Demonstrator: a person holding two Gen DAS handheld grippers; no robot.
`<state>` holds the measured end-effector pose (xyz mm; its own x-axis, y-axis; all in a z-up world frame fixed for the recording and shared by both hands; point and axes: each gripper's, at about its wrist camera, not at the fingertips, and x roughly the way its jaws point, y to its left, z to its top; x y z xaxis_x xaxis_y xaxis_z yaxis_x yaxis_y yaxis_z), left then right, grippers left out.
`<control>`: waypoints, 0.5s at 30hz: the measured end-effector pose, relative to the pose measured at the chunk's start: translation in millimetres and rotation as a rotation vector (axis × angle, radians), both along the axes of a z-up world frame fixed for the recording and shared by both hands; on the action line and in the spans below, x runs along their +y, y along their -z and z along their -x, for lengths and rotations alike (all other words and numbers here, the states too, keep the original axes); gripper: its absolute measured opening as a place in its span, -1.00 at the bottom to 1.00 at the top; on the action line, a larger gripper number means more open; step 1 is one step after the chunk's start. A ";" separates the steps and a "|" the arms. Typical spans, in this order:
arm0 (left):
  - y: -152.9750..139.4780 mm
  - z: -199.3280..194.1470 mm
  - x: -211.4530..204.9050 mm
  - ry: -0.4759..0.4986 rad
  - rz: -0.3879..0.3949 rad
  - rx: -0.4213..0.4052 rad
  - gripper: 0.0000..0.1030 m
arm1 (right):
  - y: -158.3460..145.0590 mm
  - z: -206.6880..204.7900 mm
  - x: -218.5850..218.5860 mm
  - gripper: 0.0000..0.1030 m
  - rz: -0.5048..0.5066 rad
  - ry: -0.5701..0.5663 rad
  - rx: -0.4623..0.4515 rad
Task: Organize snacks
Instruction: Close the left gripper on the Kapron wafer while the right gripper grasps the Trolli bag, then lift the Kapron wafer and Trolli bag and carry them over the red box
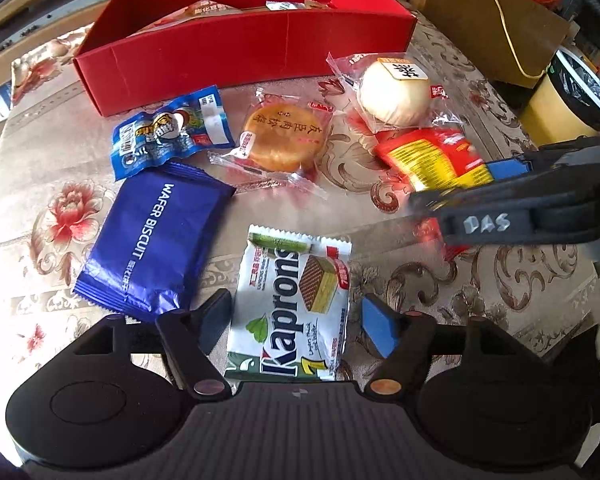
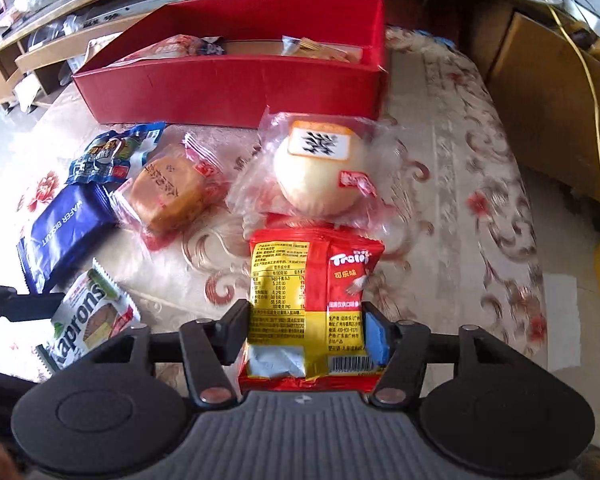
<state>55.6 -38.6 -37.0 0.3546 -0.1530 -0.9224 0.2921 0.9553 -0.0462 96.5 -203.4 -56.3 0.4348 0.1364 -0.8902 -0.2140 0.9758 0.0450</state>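
Resting on a floral tablecloth (image 1: 52,216), several wrapped snacks are seen below a red box (image 1: 236,56) that occupies the upper centre of both views and already contains a few packets.

In the left wrist view, the left gripper (image 1: 296,320) is positioned at the lower centre of the frame. A white Kaprons wafer pack (image 1: 292,308) lies between its fingers, but a gap is visible on each side, so the pack is straddled and not clamped. A blue wafer biscuit pack (image 1: 152,240) lies just left of it. Above, a blue snack pouch (image 1: 168,136), a round golden pastry (image 1: 284,136) in clear wrap and a pale round bun (image 1: 394,92) in clear wrap are laid out in a row beneath the box.

In the right wrist view, the right gripper (image 2: 306,328) is seen at the lower centre, its fingers closed against both edges of a red and yellow Trolli packet (image 2: 312,300), which is grasped. The upper edge of the packet touches the wrap of the bun. The right gripper also enters the left wrist view from the right edge.
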 end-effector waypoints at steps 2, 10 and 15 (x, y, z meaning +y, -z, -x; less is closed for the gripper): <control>-1.9 1.9 0.0 -0.004 -0.001 -0.003 0.29 | -1.9 6.7 0.9 0.11 0.012 -0.011 -0.006; -4.7 7.6 -2.6 0.006 0.012 -0.003 0.26 | -11.3 30.6 -3.5 0.10 0.001 -0.017 -0.025; -2.1 5.0 -4.6 0.007 -0.001 -0.013 0.41 | -3.8 27.8 -6.2 0.10 0.007 -0.006 0.010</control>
<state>50.6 -43.2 -34.9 0.3655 -0.1542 -0.9180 0.2992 0.9533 -0.0410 68.7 -209.6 -52.5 0.4253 0.1327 -0.8953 -0.2193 0.9748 0.0403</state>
